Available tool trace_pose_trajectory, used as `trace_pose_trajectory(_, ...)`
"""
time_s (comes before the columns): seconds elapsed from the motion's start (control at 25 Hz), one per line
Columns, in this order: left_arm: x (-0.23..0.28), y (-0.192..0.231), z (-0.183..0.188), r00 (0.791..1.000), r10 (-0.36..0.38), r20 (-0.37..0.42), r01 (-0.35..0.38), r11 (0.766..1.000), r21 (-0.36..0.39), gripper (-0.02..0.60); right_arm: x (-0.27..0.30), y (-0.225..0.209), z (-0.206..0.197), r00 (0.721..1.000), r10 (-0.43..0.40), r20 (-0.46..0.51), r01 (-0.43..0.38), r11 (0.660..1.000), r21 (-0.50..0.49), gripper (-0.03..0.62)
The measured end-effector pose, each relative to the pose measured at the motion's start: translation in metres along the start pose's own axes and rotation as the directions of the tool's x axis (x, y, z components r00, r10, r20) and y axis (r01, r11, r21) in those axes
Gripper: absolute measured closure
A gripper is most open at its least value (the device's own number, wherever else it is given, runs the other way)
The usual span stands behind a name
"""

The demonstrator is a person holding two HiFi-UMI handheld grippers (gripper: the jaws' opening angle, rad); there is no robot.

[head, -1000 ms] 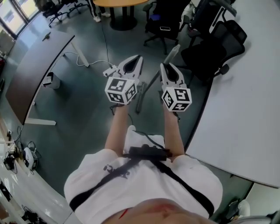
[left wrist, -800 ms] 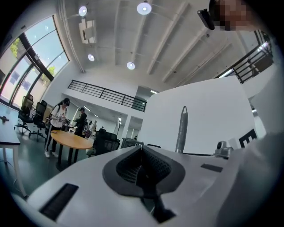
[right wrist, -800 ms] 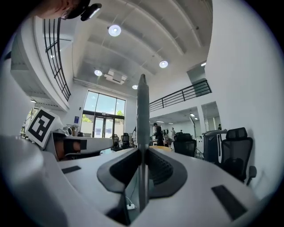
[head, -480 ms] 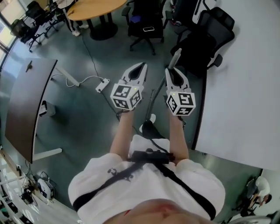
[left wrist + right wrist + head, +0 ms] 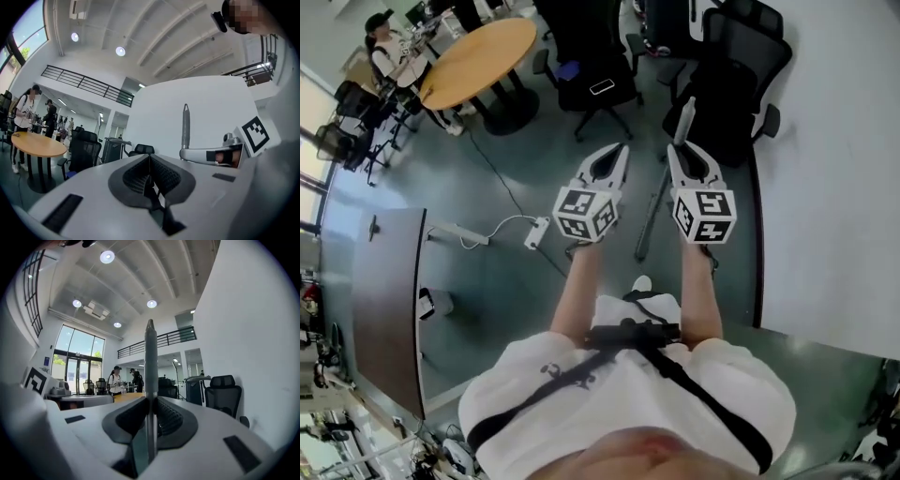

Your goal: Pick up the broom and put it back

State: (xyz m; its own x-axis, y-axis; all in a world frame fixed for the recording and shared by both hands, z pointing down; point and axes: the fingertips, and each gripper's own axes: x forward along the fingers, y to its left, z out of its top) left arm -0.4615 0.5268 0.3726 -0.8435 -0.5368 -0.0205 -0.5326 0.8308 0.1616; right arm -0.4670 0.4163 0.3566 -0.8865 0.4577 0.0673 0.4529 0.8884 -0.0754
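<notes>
Holding the broom [image 5: 151, 352] upright, the right gripper [image 5: 151, 404] is clenched on its handle, which runs down the centre of the head view over the floor [image 5: 487, 281]. The left gripper [image 5: 149, 161] is pressed closed on nothing. The pick-up looks done. What remains, seemingly, is reaching the broom's storage spot, which no view shows, and releasing it there.
</notes>
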Motion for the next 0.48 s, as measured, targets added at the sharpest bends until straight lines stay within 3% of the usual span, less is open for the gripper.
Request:
trace_pose_trajectory(0.32,0.079,0.022,0.003,0.996,-0.092,-0.019,0.092,0.996,0.011,0.569,0.042,-0.059,0.02,0.993,-0.085,0.08,0.083,0.996,0.029,0.516)
trace_pose_trajectory(0.48,0.139,0.022,-0.004,0.981,-0.193,-0.035,0.192,0.981,-0.019,0.569,0.06,-0.088,0.019,0.985,-0.148,0.088,0.147,0.989,0.026,0.516)
